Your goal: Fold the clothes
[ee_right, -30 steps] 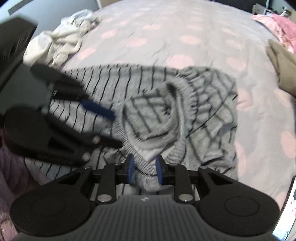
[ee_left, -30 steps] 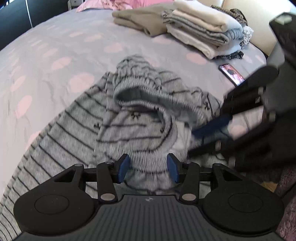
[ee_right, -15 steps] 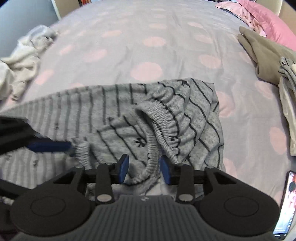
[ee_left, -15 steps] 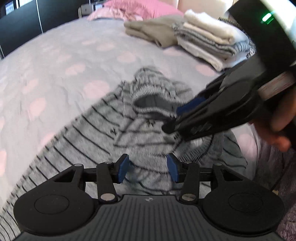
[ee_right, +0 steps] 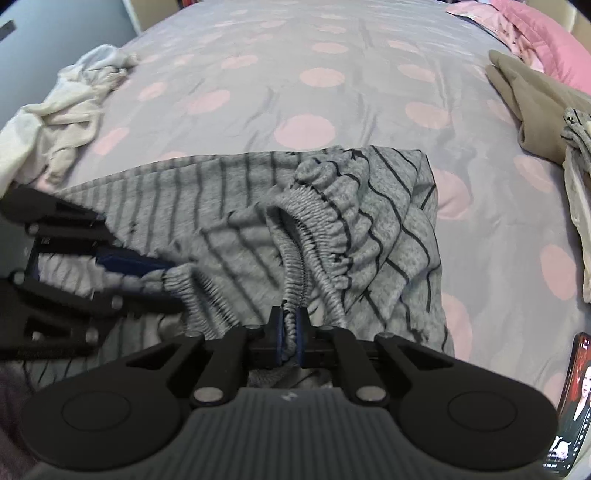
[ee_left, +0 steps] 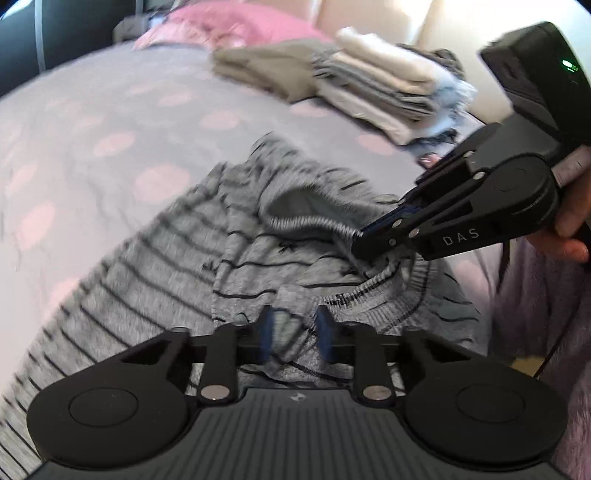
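Grey striped trousers [ee_left: 147,277] lie crumpled on the bed, their ribbed elastic waistband [ee_right: 295,240] bunched up near me. The jaws of my left gripper [ee_left: 295,328] are closing, and a fold of the grey cloth is pinched between its blue pads. In the right wrist view that left gripper [ee_right: 170,275] bites the waistband's left end. My right gripper [ee_right: 289,332] is closing too, its pads tight on a stretch of the waistband. From the left wrist view, the right gripper [ee_left: 360,240] nips the band at the right, held by a hand [ee_left: 569,221].
The bed sheet [ee_right: 295,74] is grey with pink dots. Folded clothes [ee_left: 388,92] are stacked at the far right beside a beige folded garment [ee_left: 266,66] and a pink pillow [ee_left: 229,29]. A crumpled white garment [ee_right: 66,107] lies far left. A lit phone [ee_right: 576,406] rests at the near right.
Both pairs of jaws have narrowed onto the trousers' waistband. The right gripper drew back towards the right with the band's edge, and the waistband now stretches between the two grippers.
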`<state>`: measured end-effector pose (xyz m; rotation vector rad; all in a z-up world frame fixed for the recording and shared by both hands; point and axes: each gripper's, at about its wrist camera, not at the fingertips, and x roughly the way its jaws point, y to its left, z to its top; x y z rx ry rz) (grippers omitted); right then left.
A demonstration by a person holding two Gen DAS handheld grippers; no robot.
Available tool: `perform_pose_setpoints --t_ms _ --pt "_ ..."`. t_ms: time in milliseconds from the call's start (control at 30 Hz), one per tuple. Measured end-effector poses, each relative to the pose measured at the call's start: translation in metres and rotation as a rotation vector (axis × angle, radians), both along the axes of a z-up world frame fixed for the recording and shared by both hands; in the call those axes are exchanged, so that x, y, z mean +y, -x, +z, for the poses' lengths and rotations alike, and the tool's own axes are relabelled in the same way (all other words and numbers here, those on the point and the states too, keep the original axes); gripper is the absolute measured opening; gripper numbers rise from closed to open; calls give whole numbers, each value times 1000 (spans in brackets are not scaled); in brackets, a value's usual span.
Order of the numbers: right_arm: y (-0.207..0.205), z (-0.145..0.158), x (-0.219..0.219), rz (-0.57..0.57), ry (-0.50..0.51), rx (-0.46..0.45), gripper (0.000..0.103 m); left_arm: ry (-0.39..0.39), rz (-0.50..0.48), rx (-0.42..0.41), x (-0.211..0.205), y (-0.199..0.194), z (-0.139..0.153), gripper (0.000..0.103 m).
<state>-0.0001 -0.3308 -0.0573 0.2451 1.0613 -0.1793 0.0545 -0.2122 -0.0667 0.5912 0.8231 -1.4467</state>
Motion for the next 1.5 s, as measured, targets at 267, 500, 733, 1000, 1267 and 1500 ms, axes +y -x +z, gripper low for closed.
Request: perform_pose_setpoints --t_ms 267,500,733,1000,1267,1500 --pt "37 14 26 147 4 23 7 -83 -40 -70 30 21 -10 12" --pt "45 -10 48 261 31 115 8 -194 -11 -128 26 26 -34 3" --pt "47 -4 50 263 53 78 16 -83 22 -84 26 25 14 11" --pt "61 30 54 257 125 -121 28 -6 13 -42 3 33 25 38" --pt "49 3 63 295 256 -36 44 -100 10 -57 -26 37 -4 38" --pt "47 -19 65 314 358 29 45 -124 66 6 -40 30 -17 14"
